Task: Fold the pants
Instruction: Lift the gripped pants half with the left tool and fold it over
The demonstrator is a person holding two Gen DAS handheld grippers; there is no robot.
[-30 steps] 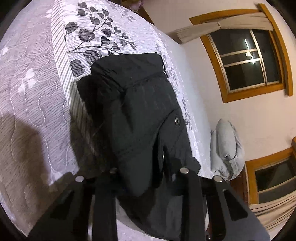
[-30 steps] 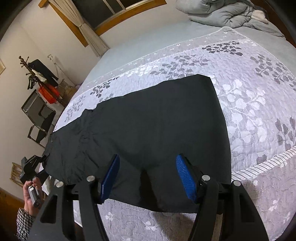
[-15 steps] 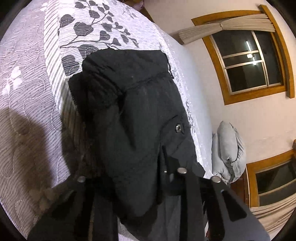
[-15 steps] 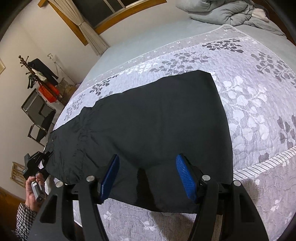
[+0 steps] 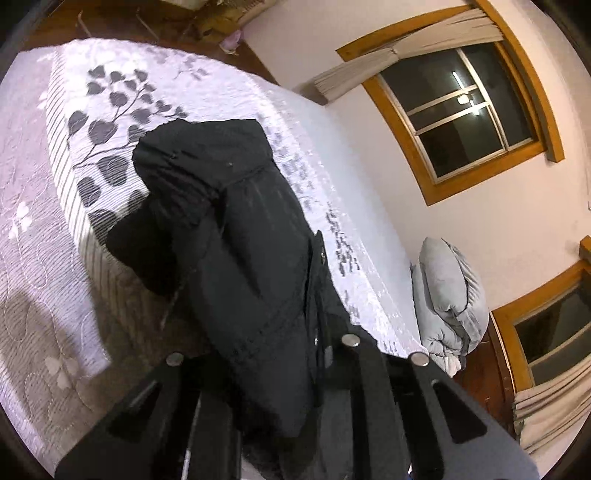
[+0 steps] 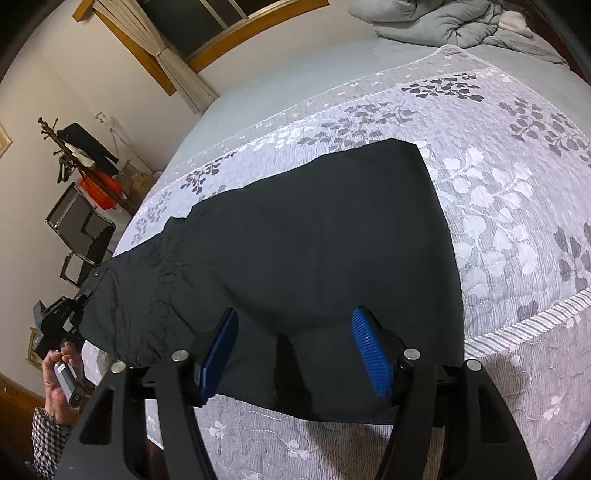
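Observation:
Black pants (image 6: 303,243) lie spread across a grey floral bedspread (image 6: 517,206). My right gripper (image 6: 293,350) is open, its blue pads (image 6: 369,354) just above the pants' near edge, holding nothing. My left gripper (image 5: 273,369) is shut on the waistband end of the pants (image 5: 255,258) and holds it lifted off the bed; the cloth drapes over and hides its fingertips. In the right wrist view the left gripper (image 6: 61,317) shows at the far left, gripping the pants' waist corner.
A grey duvet (image 6: 454,22) is bunched at the head of the bed; it also shows in the left wrist view (image 5: 450,302). A coat rack (image 6: 77,155) and a chair (image 6: 81,236) stand beside the bed. Wood-framed windows (image 5: 469,110) line the wall.
My left gripper has lifted the waistband end higher and tilted, so the cloth hangs more bunched. The right gripper has barely moved and stays open.

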